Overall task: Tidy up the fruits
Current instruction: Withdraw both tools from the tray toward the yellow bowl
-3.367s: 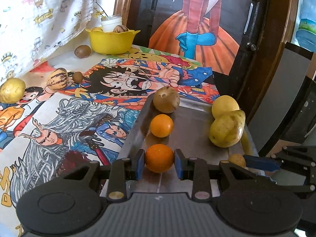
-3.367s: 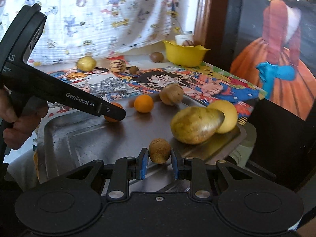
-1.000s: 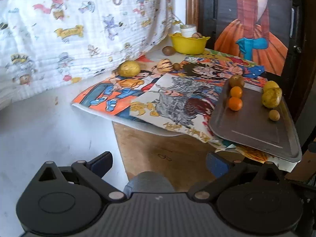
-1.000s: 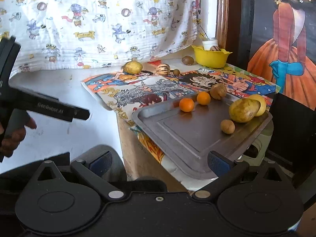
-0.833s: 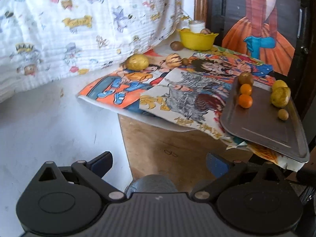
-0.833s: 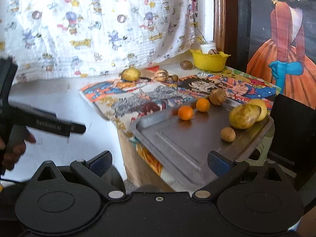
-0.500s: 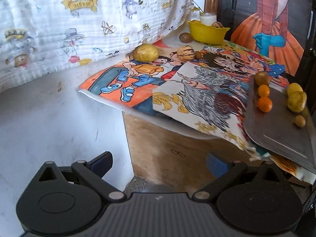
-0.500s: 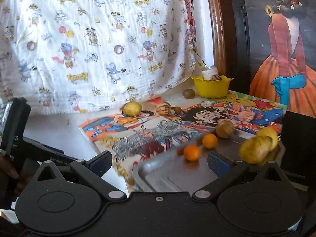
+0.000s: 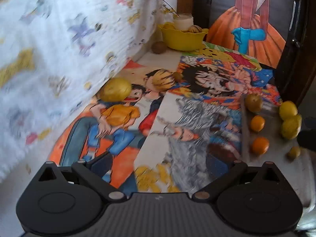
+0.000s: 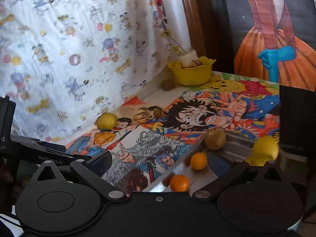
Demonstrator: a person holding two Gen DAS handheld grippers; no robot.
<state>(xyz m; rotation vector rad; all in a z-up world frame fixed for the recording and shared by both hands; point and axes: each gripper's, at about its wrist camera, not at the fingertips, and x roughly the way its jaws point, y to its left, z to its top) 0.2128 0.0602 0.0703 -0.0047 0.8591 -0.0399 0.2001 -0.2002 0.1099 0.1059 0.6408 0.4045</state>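
Note:
My left gripper (image 9: 159, 163) is open and empty, held over the cartoon mat (image 9: 122, 122) and aimed toward a yellow round fruit (image 9: 116, 89) by the curtain. A striped fruit (image 10: 141, 115) and a small brown one (image 10: 157, 112) lie just beyond it. My right gripper (image 10: 160, 163) is also open and empty, near the metal tray (image 10: 237, 141). The tray holds two oranges (image 10: 198, 161) (image 10: 179, 182), a brown round fruit (image 10: 214, 138) and yellow fruits (image 10: 265, 148). The left wrist view also shows a small brown fruit (image 9: 294, 152) on the tray.
A yellow bowl (image 10: 191, 73) with a white jar and fruit stands at the back, with a kiwi (image 10: 167, 84) beside it. A patterned curtain (image 10: 79, 49) hangs along the left. The left tool's black body (image 10: 49, 157) shows at the left edge. A dark painted panel rises behind.
Both grippers have moved forward and up from below the table edge to over the mat and tray. Both stay open and empty. The fruits have not moved.

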